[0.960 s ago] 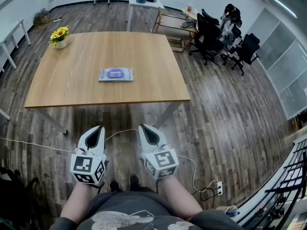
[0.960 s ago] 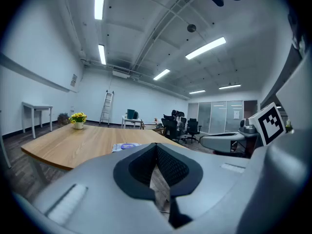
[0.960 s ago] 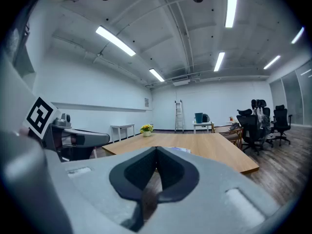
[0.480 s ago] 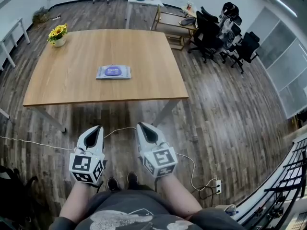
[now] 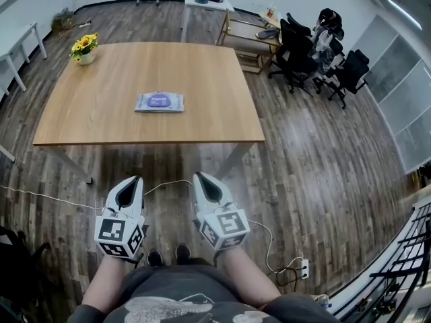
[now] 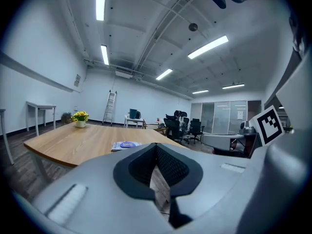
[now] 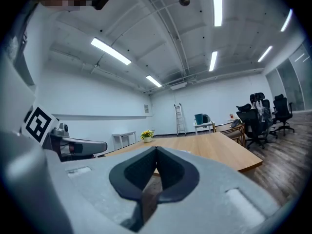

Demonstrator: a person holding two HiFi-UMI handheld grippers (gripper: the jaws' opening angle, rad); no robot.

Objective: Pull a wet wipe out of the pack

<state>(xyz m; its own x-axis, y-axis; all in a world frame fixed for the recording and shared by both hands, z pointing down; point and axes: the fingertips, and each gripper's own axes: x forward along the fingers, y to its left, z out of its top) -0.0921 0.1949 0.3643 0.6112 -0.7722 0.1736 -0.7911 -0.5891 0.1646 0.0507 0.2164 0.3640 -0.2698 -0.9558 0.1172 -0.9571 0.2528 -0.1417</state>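
The flat, pale blue plastic pack of wet wipes (image 5: pixel 159 102) with a purple oval label lay near the middle of the square light-wood table (image 5: pixel 128 62), label side up. That probably left its opening reachable from above. Nothing touched it, and no wipe could be seen coming out of it, so the task looked not yet begun. A small white pot of yellow flowers (image 5: pixel 84 50) stood at the table's far left corner, well apart from the pack.

Both tools were held low and close to the person's body, well short of the table's near edge, over dark wood flooring (image 5: pixel 316 153). This seemed a resting carry before an approach. The grey left gripper (image 5: pixel 134 182) had its dark pads together with nothing between them, as its own view showed. The grey right gripper (image 5: pixel 203 180) was likewise closed and empty. Both pointed roughly level towards the table.

The pack's flap was too small to make out from the head view. In the left gripper view the pack (image 6: pixel 126 144) showed only as a thin sliver above the gripper body. In the right gripper view it could not be made out. The person's forearms were cut off at the bottom edge.
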